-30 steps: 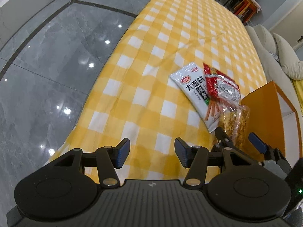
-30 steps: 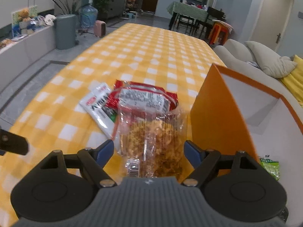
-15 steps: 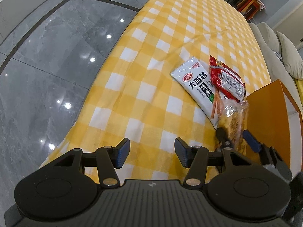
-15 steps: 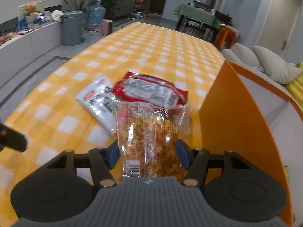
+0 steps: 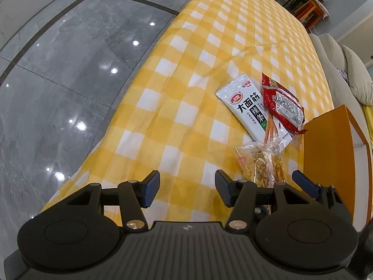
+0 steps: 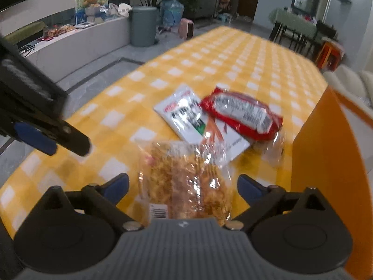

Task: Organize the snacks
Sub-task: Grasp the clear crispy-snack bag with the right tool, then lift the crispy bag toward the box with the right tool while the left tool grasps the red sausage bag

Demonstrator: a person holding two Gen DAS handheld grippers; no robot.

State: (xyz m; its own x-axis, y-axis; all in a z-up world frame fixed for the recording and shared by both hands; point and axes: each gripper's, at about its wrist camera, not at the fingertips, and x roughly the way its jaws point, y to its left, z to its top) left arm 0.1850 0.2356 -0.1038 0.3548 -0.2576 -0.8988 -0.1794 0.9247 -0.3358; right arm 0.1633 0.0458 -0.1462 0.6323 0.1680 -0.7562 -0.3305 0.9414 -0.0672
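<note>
The left gripper (image 5: 187, 190) hovers over the yellow checked cloth (image 5: 177, 107), jaws parted, nothing between them. At its two o'clock lies the white snack packet (image 5: 253, 109), with the red snack packet (image 5: 283, 106) touching its right side and partly on top of it. At four o'clock from the white one sits the clear bag of golden snacks (image 6: 186, 179), right between the right gripper's (image 6: 183, 186) fingers. Those jaws have just been opening and stand wide, pads off the bag on both sides. At three o'clock stands the orange box (image 6: 326, 154), its wall just beside the bag.
</note>
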